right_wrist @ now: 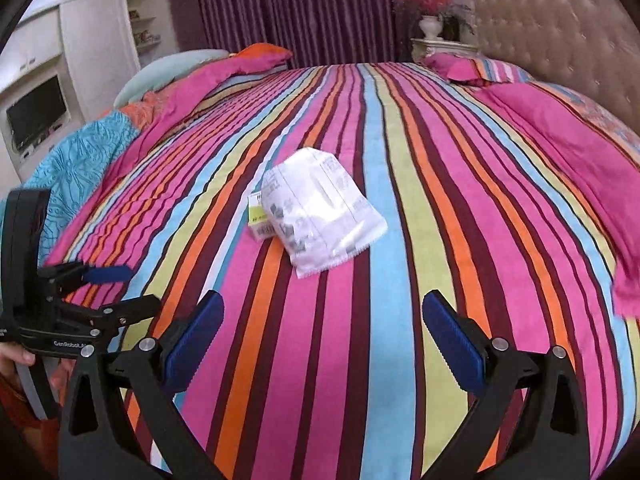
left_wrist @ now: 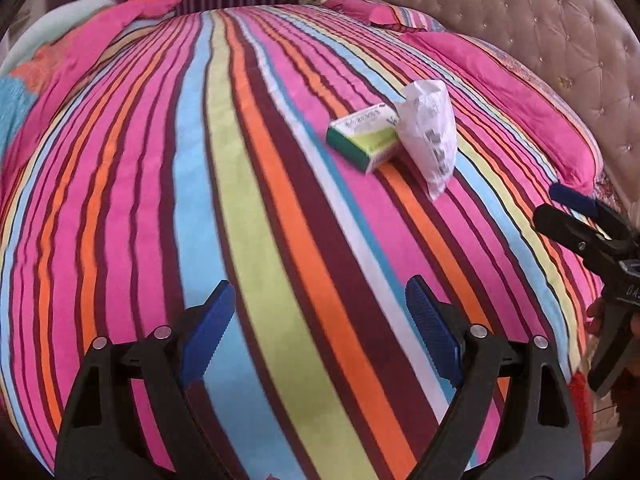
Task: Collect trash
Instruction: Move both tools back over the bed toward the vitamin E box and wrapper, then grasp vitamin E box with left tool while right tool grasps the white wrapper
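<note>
Both the left gripper (left_wrist: 320, 336) and right gripper (right_wrist: 324, 344) have jaws wide, empty; white packet (right_wrist: 320, 212) touches green box (left_wrist: 364, 136) at its three o'clock on the bed (left_wrist: 256, 200)

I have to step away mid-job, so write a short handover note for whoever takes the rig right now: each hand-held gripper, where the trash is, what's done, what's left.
Left hand-held gripper: open, empty, over the bedspread, short of the trash.
Right hand-held gripper: open, empty, facing the trash from nearer the headboard side.
Trash: a white bag and a green-and-white box lie touching on the bedspread, the bag partly hiding the box in the right view.
Done: nothing picked up yet.
Left: grasp bag and box and take them away; no bin is in view.
</note>
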Demonstrator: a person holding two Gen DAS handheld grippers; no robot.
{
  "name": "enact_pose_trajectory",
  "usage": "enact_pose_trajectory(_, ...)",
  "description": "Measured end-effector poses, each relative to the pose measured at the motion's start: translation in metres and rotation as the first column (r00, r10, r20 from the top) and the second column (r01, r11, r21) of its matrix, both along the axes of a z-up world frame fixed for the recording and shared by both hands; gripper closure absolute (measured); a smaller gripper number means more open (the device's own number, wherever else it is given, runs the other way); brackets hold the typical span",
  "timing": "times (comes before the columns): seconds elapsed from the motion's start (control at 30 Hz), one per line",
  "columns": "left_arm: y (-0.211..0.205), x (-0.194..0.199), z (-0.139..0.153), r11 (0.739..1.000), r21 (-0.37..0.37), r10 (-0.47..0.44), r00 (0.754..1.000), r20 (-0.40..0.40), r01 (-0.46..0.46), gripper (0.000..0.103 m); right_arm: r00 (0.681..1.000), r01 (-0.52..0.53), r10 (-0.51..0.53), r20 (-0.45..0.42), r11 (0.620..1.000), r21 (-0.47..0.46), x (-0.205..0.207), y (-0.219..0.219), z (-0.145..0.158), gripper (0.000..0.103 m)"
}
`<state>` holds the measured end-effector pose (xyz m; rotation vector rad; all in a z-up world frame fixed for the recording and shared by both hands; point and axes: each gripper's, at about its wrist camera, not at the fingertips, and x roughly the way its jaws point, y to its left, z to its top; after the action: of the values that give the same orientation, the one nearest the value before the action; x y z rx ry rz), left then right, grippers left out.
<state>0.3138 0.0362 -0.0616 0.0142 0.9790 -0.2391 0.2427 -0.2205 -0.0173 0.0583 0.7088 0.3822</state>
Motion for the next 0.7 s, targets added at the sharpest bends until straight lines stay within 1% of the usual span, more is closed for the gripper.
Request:
enact_pose_trajectory(0.07,-0.004,0.016,0.0,0.999,0.002,-0.033,0.999,0.002,0.033,0.018,1.0,-0.025,0.025,0.006,1.0,-0.018,0.011,0.007,0.0,0.008)
enact_pose_trajectory(0.13,-0.007,0.027,0.0,0.999,0.008,-0.047,0.999,0.013,0.047,0.018,0.999,-0.039,0.04,0.017,0.998,-0.045,0.021,0.013,0.0,0.008)
enact_pose_trajectory(0.23,-0.009,0.047,0.0,0.998,0.021,-0.059,0.998,0.031,0.059,0.018,0.999,-0.024,0.027,0.03,0.996,-0.091,0.036,0.02,-0.004,0.008)
enact_pose_trajectory(0.3,-0.012,0.062,-0.001,0.997,0.024,-0.071,0.997,0.032,0.07,0.018,0.999,-0.023,0.026,0.031,0.995,-0.1,0.045,0.021,-0.008,0.008)
enact_pose_trajectory(0.4,-0.019,0.078,-0.002,0.992,0.047,-0.115,0.993,0.041,0.113,0.018,0.998,-0.063,0.065,0.02,0.992,-0.11,0.057,0.027,-0.014,0.008)
enact_pose_trajectory(0.5,-0.028,0.092,-0.005,0.979,0.092,-0.184,0.982,0.039,0.18,0.018,0.993,-0.112,0.116,0.023,0.985,-0.134,0.066,0.032,-0.018,0.008)
enact_pose_trajectory(0.57,-0.031,0.099,-0.006,0.968,0.105,-0.234,0.972,0.037,0.229,0.018,0.989,-0.138,0.144,0.028,0.98,-0.142,0.072,0.031,-0.019,0.008)
enact_pose_trajectory(0.7,-0.034,0.111,-0.005,0.957,0.108,-0.277,0.96,0.049,0.271,0.018,0.982,-0.179,0.187,0.035,0.971,-0.157,0.084,0.03,-0.019,0.008)
